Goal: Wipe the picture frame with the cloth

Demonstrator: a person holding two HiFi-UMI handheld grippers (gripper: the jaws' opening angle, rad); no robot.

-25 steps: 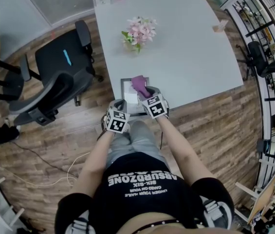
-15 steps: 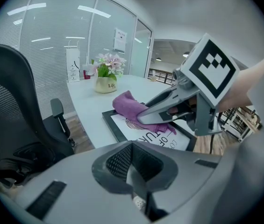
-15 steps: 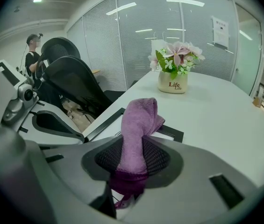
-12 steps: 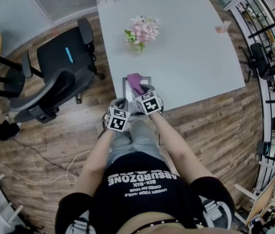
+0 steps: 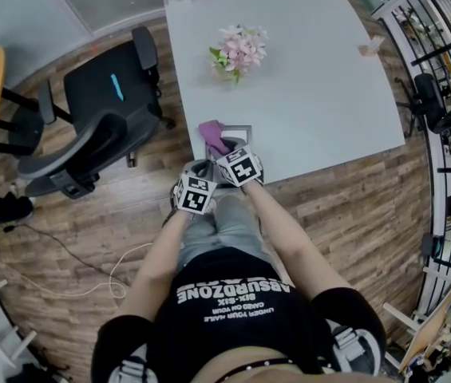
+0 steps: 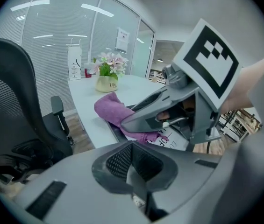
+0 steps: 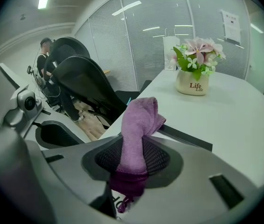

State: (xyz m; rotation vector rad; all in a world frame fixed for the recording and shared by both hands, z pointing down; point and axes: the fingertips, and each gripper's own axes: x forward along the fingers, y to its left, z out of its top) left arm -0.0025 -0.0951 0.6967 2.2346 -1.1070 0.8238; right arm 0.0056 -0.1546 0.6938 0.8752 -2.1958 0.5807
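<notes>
Mid-wipe: the right tongs [image 7: 134,161] clamp the cloth [image 7: 139,120] at 10 o'clock on the picture frame [image 5: 243,132], at the surface [image 5: 305,70]'s 6 o'clock edge. The left tongs [image 6: 132,164] sit closed and empty. Next, probably a drag toward 3 o'clock, pressing evenly.

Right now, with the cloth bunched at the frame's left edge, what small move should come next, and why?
Probably sweep the cloth rightward across the frame. The right gripper is shut on the cloth, which sits over the frame's far left corner, while the rest of its face lies uncovered.
</notes>
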